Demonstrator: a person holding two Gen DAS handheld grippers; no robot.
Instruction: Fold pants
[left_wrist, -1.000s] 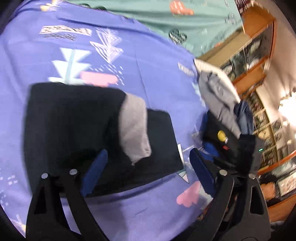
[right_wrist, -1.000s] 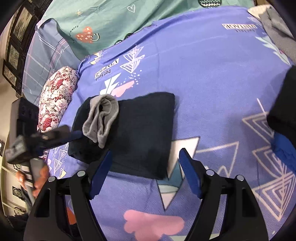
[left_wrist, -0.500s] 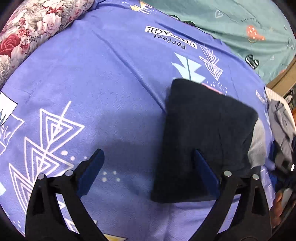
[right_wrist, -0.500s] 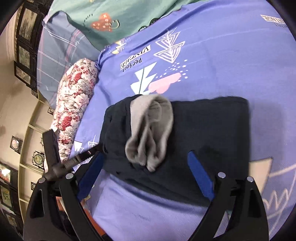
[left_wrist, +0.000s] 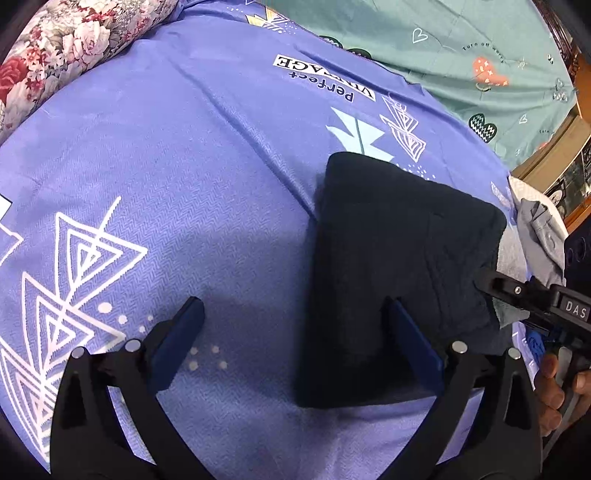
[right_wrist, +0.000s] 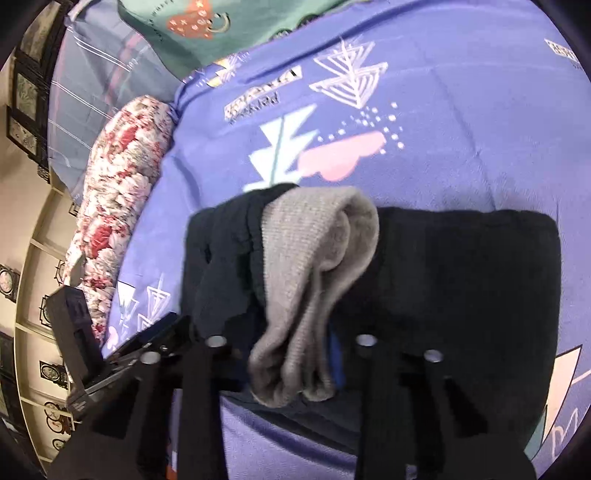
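Note:
The black pants (left_wrist: 399, 258) lie folded into a thick rectangle on the purple patterned sheet (left_wrist: 184, 177). A grey knit piece (right_wrist: 317, 266) lies draped over the end nearest the right wrist camera. My right gripper (right_wrist: 284, 343) is closing on the lower end of that grey piece and the pants' edge under it, and cloth fills the gap between its jaws. From the left wrist it shows as a black finger (left_wrist: 517, 291) at the pants' right edge. My left gripper (left_wrist: 293, 310) stands wide open, straddling the pants' left edge, with one blue pad (left_wrist: 410, 332) over the black cloth.
A floral bolster (right_wrist: 122, 192) lies along the sheet's left side. A green sheet (left_wrist: 443, 48) lies at the far end. Grey clothes (left_wrist: 539, 229) are piled at the right by a wooden cabinet (left_wrist: 554, 155). A person's hand (left_wrist: 554, 380) holds the right gripper's handle.
The left gripper swung from over the pants to their left edge and sank lower. The right gripper moved in close to the grey piece, and its jaws narrowed around it.

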